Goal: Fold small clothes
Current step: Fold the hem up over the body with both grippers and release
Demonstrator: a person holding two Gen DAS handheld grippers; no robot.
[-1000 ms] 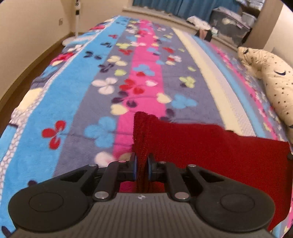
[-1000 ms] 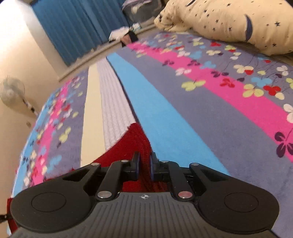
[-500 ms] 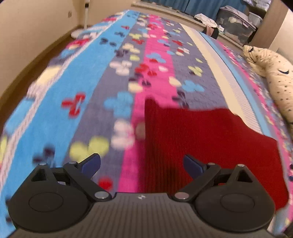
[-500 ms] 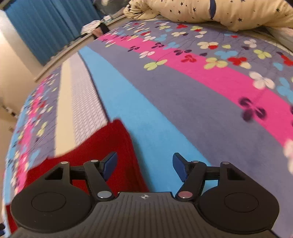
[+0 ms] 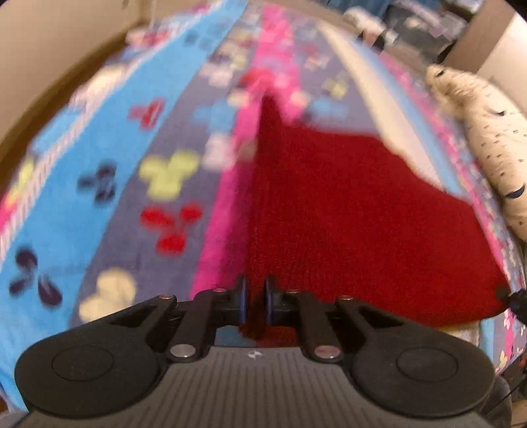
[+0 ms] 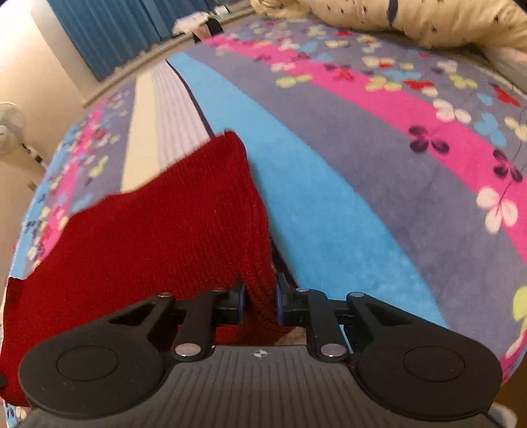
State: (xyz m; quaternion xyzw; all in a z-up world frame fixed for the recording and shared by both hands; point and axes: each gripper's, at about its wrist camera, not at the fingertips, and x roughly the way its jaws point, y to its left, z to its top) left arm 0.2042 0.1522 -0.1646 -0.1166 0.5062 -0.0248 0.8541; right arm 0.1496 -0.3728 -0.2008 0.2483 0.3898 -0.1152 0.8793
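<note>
- The red knit (image 5: 346,204) is lying flat on the bed (image 6: 329,204).
- Left claw (image 5: 254,301) and right claw (image 6: 259,304) are closing, each clamping a near corner.
- Next, I think, they are lifting both corners over to the far edge.

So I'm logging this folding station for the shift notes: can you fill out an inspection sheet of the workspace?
Surface: bed with striped floral blanket, no bare patch seen.
Job's things: red knit garment spread on the blanket.
Clutter: star-print pillow at the bed's edge.
Grippers: left claw closing on the garment's near edge; right claw closing on its near edge, knit between the pads.
Cables: nothing seen.
Surroundings: blue curtains, standing fan, beige wall; far end blurred in the left view.
</note>
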